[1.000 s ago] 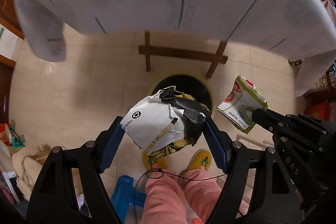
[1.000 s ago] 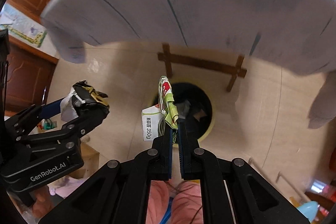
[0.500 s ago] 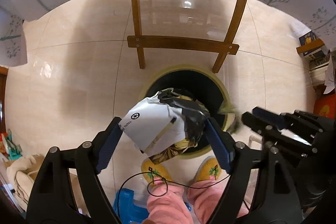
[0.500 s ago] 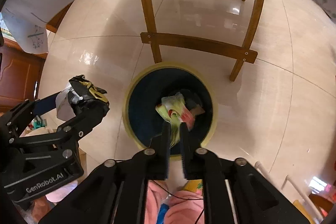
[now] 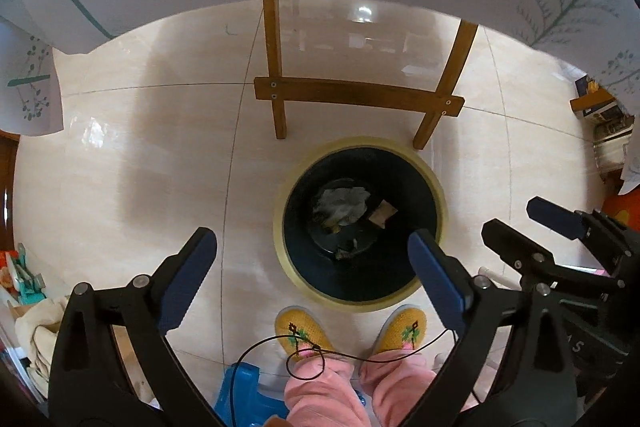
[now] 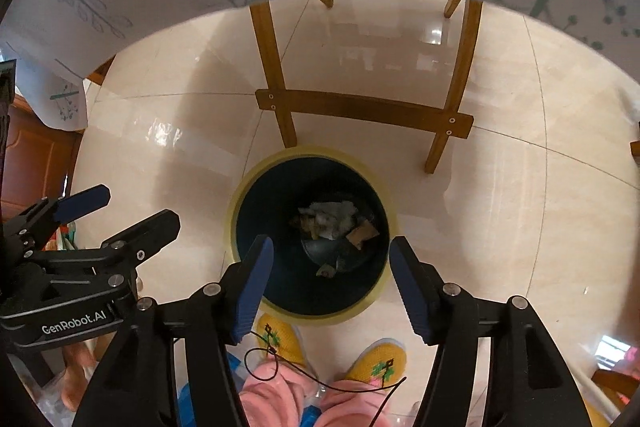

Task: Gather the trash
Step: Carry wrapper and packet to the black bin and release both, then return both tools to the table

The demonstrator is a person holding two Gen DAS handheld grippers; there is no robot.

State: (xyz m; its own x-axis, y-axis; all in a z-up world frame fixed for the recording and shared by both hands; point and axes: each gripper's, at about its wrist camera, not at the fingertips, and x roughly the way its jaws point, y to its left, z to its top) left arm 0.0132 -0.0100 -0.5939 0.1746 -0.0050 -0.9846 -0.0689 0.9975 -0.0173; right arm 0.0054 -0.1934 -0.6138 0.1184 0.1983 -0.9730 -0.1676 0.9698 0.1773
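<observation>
Trash (image 5: 343, 205) in the bin (image 5: 434, 183) looks light, crumpled and soft, best pinched at an edge; both hand-held grippers, left (image 5: 314, 273) and right (image 6: 331, 287), are opening, nothing between their jaws, at 6 o'clock.

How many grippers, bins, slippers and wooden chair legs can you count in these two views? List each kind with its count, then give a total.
Grippers: 2, the left gripper and the right gripper, jaws of both opening, nothing between them
Bins: 1, the bin
Slippers: 2, left slipper and right slipper
Chair legs: 4
Total: 9
</observation>
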